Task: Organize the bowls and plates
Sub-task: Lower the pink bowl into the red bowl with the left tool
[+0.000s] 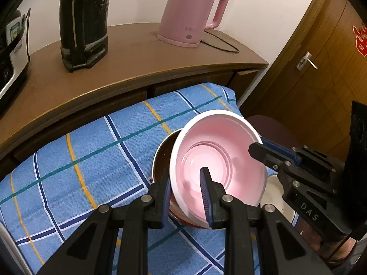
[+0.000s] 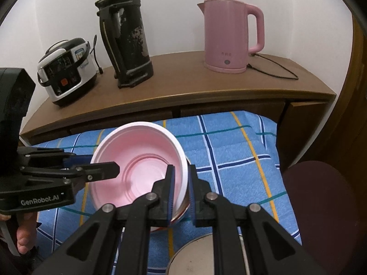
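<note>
A pink bowl with a white rim (image 1: 218, 158) is held tilted over the blue plaid cloth (image 1: 87, 160). My left gripper (image 1: 185, 197) is shut on its near-left rim. My right gripper (image 2: 181, 190) is shut on the opposite rim; it shows in the left wrist view (image 1: 270, 153). The bowl also shows in the right wrist view (image 2: 142, 162). Under it sits a metal bowl with a dark inside (image 1: 162, 155). A metal plate (image 2: 197, 254) lies on the cloth at the near edge.
A wooden desk (image 2: 183, 91) behind the cloth carries a pink kettle (image 2: 229, 36), a black flask (image 2: 126, 34) and a rice cooker (image 2: 66, 68). A dark round stool (image 2: 321, 206) stands at the right. A wooden door (image 1: 321, 68) is beyond.
</note>
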Motion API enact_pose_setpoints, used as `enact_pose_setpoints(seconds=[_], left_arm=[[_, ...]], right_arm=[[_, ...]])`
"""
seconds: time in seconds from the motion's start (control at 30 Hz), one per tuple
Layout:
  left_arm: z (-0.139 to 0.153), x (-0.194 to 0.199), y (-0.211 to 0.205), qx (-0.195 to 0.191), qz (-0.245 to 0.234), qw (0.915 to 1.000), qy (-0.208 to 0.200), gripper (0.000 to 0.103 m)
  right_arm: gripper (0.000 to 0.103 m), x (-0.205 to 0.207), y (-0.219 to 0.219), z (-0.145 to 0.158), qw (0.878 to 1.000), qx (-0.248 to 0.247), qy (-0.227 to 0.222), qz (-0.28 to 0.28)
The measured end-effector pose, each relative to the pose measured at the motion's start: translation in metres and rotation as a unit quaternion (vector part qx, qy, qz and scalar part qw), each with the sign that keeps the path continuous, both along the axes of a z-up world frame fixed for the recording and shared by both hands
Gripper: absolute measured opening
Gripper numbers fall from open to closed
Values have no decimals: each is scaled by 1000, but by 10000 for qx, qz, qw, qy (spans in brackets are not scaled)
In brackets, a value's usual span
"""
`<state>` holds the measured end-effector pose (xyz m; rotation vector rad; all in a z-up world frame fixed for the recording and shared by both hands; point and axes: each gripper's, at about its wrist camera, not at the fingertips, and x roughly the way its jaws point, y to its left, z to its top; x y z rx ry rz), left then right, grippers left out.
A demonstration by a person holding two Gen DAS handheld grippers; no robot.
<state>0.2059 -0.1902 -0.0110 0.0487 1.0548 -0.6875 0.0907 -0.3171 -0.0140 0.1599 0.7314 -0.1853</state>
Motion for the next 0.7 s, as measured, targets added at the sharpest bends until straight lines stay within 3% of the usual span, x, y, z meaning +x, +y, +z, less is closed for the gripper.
enact_pose_setpoints(seconds=[0.7], left_arm=[[-8,2,-6,181,-78,9997,106,27]], right_arm=[[12,7,-3,-9,9999,33,143,4]])
